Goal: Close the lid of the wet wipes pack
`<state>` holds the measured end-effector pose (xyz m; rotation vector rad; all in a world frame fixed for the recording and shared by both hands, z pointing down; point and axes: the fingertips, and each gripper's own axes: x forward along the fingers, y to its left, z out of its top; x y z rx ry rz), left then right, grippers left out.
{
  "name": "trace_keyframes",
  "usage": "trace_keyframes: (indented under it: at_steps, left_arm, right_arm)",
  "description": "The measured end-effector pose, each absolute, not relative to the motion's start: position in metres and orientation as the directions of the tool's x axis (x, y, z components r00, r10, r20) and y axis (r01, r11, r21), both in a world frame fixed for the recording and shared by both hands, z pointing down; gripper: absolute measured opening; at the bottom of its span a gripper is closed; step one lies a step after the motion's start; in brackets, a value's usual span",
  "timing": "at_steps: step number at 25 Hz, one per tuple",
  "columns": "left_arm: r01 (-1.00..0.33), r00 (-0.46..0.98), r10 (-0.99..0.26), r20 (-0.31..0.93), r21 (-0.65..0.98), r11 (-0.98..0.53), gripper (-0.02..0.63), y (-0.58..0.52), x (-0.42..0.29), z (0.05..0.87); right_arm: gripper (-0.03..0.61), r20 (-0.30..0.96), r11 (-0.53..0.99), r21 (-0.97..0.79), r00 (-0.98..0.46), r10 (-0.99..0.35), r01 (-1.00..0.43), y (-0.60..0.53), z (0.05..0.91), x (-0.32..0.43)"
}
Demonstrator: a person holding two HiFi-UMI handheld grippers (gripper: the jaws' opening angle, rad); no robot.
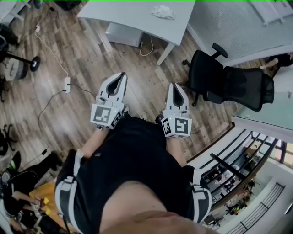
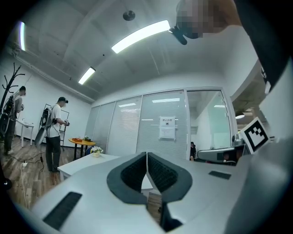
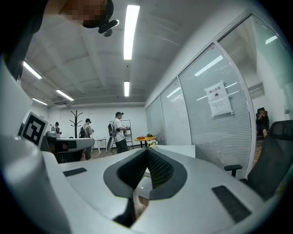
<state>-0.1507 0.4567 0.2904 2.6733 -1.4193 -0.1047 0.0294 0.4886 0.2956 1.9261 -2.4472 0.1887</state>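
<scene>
My left gripper [image 1: 122, 76] and right gripper [image 1: 175, 85] are held side by side in front of the body, pointing level over the wooden floor. Both are shut, pads together, with nothing between them. In the left gripper view the left gripper [image 2: 146, 156] looks toward a white table and a glass wall. In the right gripper view the right gripper [image 3: 147, 151] faces the same room. A small white packet-like thing [image 1: 163, 12] lies on the white table [image 1: 132, 16] far ahead of both grippers. I cannot tell whether it is the wipes pack or how its lid stands.
A black office chair [image 1: 229, 84] stands to the right of the table. A power strip [image 1: 67, 84] with cables lies on the floor at the left. People stand at the far side of the room [image 2: 56, 132] [image 3: 120, 132] near a round orange table [image 2: 82, 141].
</scene>
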Motion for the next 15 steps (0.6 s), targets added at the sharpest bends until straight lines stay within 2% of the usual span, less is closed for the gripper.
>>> trace_keyframes:
  at_steps: [4,5,6,7,15]
  left_arm:
    - [-0.819,0.563,-0.827,-0.003,0.137,-0.558,0.029,0.455,-0.161,0.290]
    - [-0.816,0.566,-0.824,-0.005,0.140,-0.561,0.029,0.453,-0.163,0.291]
    - [-0.815,0.567,-0.824,-0.003,0.142,-0.562,0.029,0.450,-0.166,0.292]
    - [-0.816,0.566,-0.824,0.005,0.143,-0.560,0.029,0.447,-0.169,0.293]
    - [-0.785,0.608,-0.793,0.029,0.170,-0.596,0.029,0.427,-0.200,0.323]
  right_arm:
    - [0.026,0.068,0.206,-0.081,-0.212,-0.975,-0.975,0.484,0.291,0.023]
    - [0.059,0.076,0.203,-0.083,-0.209,-0.975,-0.976,0.480,0.294,0.021]
    - [0.129,0.090,0.199,-0.086,-0.207,-0.974,-0.976,0.476,0.298,0.019]
    - [0.146,0.104,0.194,-0.088,-0.203,-0.974,-0.977,0.473,0.302,0.016]
    - [0.146,0.139,0.163,-0.098,-0.175,-0.975,-0.982,0.450,0.327,-0.017]
